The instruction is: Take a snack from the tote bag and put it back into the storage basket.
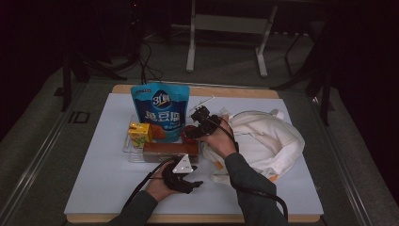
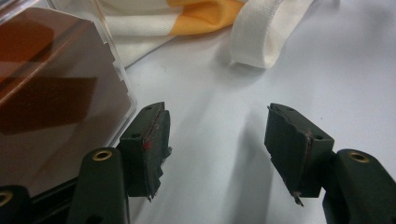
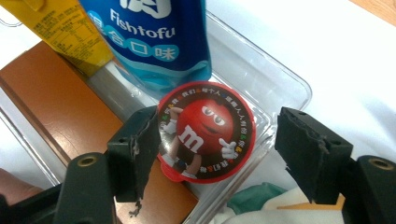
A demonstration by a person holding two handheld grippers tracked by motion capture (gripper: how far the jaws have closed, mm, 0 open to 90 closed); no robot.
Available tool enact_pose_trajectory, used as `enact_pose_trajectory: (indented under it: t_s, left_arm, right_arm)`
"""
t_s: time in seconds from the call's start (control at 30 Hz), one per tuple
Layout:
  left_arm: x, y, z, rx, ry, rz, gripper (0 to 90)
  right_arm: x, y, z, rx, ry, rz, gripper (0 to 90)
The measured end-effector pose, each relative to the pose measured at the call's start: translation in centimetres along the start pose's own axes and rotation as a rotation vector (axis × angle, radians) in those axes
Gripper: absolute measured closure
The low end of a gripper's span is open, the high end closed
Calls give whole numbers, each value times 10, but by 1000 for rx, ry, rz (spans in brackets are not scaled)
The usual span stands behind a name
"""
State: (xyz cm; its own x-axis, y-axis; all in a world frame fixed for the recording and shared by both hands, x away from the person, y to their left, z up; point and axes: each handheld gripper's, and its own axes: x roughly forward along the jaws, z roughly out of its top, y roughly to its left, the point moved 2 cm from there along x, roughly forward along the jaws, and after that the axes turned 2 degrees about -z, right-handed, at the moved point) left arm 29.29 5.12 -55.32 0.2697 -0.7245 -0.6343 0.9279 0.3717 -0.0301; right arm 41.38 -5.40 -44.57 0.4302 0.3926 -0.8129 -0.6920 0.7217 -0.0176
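Rt gripper (image 3: pixel 212 149) over clear tray (image 3: pixel 289 84): jaws wide, round red M&M's tub (image 3: pixel 205 133) between them, nearer the 9 o'clock pad; contact unclear. Blue pouch (image 3: pixel 149 37) at 12 o'clock reads "Fishtofu". Yellow carton (image 3: pixel 60 32) at 11, brown box (image 3: pixel 60 102) at 9. Lt gripper (image 2: pixel 217 140): jaws apart, holding nothing, over white tabletop (image 2: pixel 327 56).

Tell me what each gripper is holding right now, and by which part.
Nothing is held. The right gripper stands open around the red M&M's tub, pads off it. The left gripper is open over bare table.
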Motion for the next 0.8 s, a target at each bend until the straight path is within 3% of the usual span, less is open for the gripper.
enact_pose_trajectory:
  t_s: [0.8]
  left_arm:
    - [0,0,0,0,2,2,394]
  right_arm:
    - [-22,-6,-6,-18,-12,11,320]
